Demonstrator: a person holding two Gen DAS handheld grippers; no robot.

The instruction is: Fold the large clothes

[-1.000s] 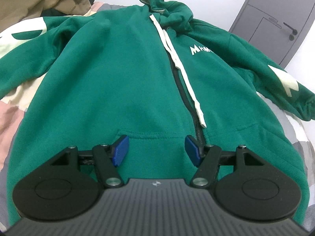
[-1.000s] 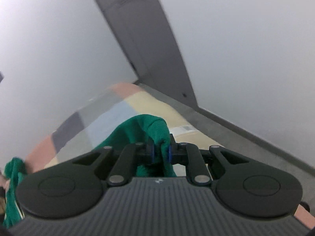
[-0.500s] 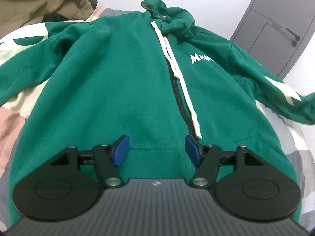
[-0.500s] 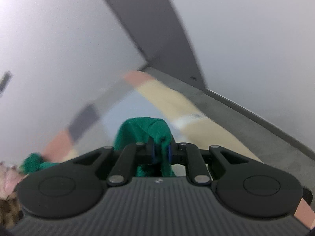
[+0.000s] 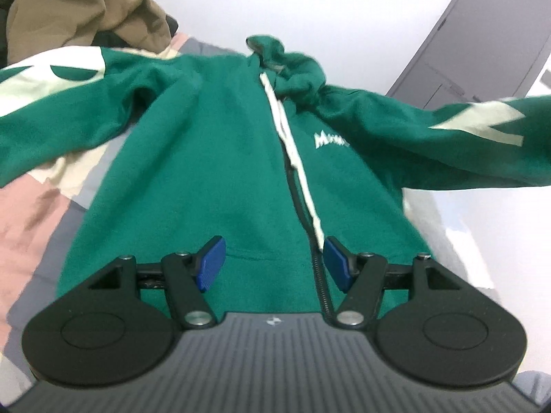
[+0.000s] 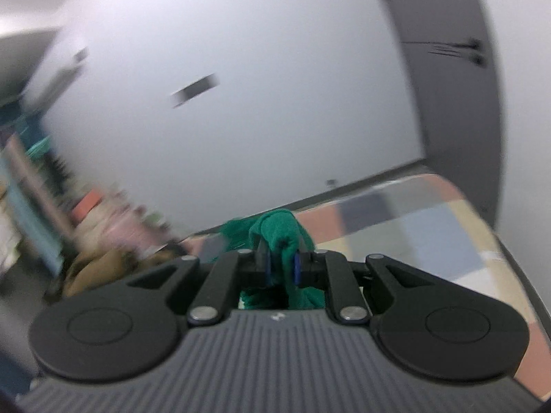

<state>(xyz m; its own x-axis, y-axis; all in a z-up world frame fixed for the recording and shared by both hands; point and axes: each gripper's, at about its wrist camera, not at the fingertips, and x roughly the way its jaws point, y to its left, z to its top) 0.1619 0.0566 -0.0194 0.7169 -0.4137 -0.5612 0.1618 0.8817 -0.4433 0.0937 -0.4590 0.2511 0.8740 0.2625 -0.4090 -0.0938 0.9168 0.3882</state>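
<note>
Green hoodie (image 5: 213, 179), zipper axis running away from the empty, spread left gripper (image 5: 272, 263) at its hem; sleeve end (image 6: 282, 237) clenched in right gripper (image 6: 281, 268) fingers, lifted beside the torso.

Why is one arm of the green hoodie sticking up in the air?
The hoodie lies flat on the patchwork cover, but its right sleeve is lifted off it. The right tongs are shut on the sleeve's end; the left tongs are open.

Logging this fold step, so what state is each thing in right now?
Green hoodie: spread front-up, zipped.
Right sleeve: lifted off the bed.
Left gripper: open, empty, above the hem.
Right gripper: shut on the sleeve's end.
Door: closed.
</note>
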